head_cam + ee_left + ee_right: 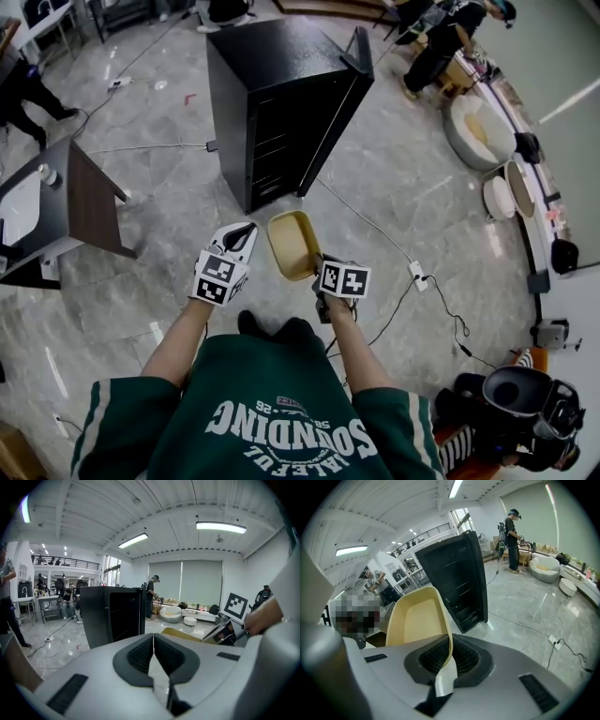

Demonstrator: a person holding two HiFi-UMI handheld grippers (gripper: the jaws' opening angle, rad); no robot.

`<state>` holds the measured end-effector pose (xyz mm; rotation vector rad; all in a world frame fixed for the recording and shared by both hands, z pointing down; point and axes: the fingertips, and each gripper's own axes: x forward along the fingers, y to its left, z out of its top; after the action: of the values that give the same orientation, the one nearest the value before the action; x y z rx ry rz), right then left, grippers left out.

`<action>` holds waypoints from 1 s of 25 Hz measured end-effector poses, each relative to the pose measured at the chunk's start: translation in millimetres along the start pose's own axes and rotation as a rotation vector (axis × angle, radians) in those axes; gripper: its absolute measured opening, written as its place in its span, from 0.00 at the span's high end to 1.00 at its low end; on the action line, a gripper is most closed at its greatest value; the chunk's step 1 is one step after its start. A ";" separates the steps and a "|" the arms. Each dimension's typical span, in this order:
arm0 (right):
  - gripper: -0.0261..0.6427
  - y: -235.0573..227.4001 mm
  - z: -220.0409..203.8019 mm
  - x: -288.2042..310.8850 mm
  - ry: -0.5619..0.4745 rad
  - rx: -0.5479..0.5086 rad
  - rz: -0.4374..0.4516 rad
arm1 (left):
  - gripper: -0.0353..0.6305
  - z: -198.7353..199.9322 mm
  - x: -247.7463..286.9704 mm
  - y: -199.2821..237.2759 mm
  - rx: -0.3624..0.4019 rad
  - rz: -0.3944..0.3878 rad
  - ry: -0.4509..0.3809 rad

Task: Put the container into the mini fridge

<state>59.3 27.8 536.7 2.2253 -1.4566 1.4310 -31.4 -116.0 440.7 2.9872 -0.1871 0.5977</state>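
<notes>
A black mini fridge (281, 103) stands on the grey floor ahead, its door (342, 94) swung open to the right; it also shows in the left gripper view as the mini fridge (112, 613) and in the right gripper view as the mini fridge (457, 581). My right gripper (319, 272) is shut on the rim of a shallow yellow container (292, 245), held in the air in front of the fridge; the container (419, 618) fills the right gripper view. My left gripper (246, 230) hangs beside it, jaws together, nothing between them.
A dark table (56, 202) stands at the left. A white cable runs over the floor to a power strip (417, 274) on the right. A round cushion seat (478, 131) and people stand at the back right. Black gear (525, 403) sits at the lower right.
</notes>
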 end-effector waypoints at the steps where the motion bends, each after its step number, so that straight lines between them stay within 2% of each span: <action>1: 0.90 -0.7 3.6 1.5 -0.003 0.004 -0.003 | 0.92 1.8 2.6 3.4 0.001 -0.003 0.000; 7: 0.90 -11.7 24.1 12.1 -0.017 0.005 -0.018 | 0.92 8.9 21.4 15.7 0.004 -0.012 -0.015; 13: 0.90 -26.7 57.9 39.3 -0.037 -0.014 0.001 | 0.92 12.3 49.6 33.1 0.013 0.012 -0.026; 17: 0.90 -47.3 86.0 65.6 -0.048 -0.013 0.018 | 0.92 12.5 80.0 41.8 -0.002 0.046 -0.033; 25: 0.90 -100.9 147.1 90.9 0.001 -0.103 0.065 | 0.92 28.5 159.5 41.3 -0.058 0.123 -0.040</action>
<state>238.5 -58.1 561.9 2.1348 -1.5786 1.3419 119.9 -176.3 479.0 2.9490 -0.3865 0.5341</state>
